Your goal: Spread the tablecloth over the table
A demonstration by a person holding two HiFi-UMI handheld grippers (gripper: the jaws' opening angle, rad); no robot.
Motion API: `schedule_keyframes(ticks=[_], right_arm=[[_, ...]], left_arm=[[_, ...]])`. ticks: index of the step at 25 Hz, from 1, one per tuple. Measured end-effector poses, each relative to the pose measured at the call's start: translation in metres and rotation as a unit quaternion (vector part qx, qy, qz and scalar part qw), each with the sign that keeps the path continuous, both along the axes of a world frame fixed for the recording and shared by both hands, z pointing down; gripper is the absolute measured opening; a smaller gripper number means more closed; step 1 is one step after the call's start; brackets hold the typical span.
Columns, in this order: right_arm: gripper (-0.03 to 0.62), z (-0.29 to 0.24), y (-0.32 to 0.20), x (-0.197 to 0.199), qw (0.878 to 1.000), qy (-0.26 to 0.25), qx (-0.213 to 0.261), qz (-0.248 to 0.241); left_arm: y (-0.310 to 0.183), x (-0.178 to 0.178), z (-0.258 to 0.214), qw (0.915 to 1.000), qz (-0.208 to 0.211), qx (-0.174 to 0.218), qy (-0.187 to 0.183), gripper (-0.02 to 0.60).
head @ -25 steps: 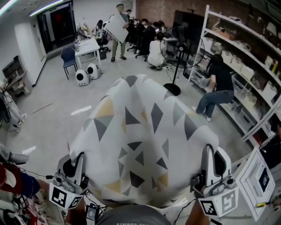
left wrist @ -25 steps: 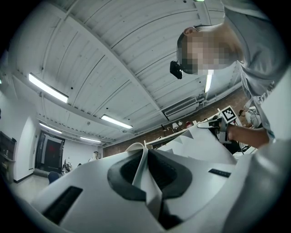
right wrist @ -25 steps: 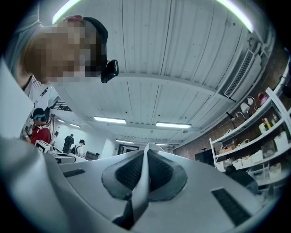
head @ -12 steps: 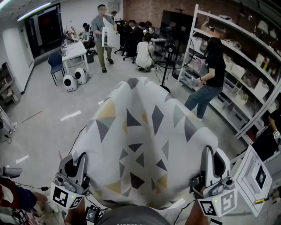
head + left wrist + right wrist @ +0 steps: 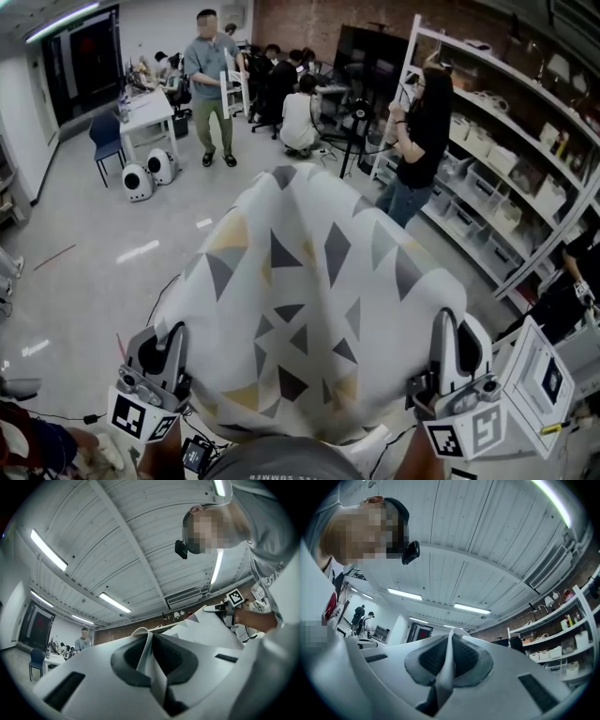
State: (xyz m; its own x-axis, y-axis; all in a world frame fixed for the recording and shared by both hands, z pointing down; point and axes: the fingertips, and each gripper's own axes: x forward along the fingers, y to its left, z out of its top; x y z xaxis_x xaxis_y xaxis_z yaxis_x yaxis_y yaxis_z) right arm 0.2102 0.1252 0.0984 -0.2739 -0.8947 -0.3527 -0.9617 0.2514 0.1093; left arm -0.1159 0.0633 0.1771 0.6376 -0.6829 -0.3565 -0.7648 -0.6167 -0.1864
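The tablecloth (image 5: 309, 291), white with grey, dark and yellow triangles, billows up and away from me above the floor. My left gripper (image 5: 174, 336) is shut on its near left edge, and my right gripper (image 5: 448, 326) is shut on its near right edge. In the left gripper view a fold of the tablecloth (image 5: 151, 656) stands pinched between the dark pads. The right gripper view shows the same kind of fold of tablecloth (image 5: 449, 663) squeezed between its pads. Both grippers point slightly upward. The cloth hides whatever lies beneath it.
A long shelving unit (image 5: 511, 141) with boxes runs along the right, and a person (image 5: 417, 141) stands by it. Another person (image 5: 208, 84) stands at the back near a white desk (image 5: 148, 108) and two round white devices (image 5: 148, 173). A white box (image 5: 539, 375) sits at my lower right.
The room has slid across the head view while both grippers keep the cloth pinched in the same pose. The person at the shelves has straightened up, and the one at the back has walked nearer.
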Motion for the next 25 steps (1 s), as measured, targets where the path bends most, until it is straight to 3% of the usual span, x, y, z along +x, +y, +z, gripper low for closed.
schedule_keyframes(ticks=[5,9,14,25], right_arm=[[0.025,-0.006,-0.031,-0.047,1.000,0.017,0.002,0.022],[0.025,-0.007,-0.039,-0.053,0.999,0.019,0.000,0.030],[0.025,-0.006,-0.056,-0.091,0.999,0.025,-0.005,0.032],[0.025,0.010,-0.088,-0.061,1.000,0.021,-0.014,0.001]], left_arm=[[-0.045,-0.044,0.005,0.9997,0.020,0.000,0.017,0.006],[-0.057,-0.050,0.007,0.9996,0.022,-0.002,0.018,0.006],[-0.073,-0.090,0.014,0.9995,0.021,-0.008,0.024,0.006],[-0.081,-0.077,0.033,0.9991,-0.027,-0.027,0.019,0.006]])
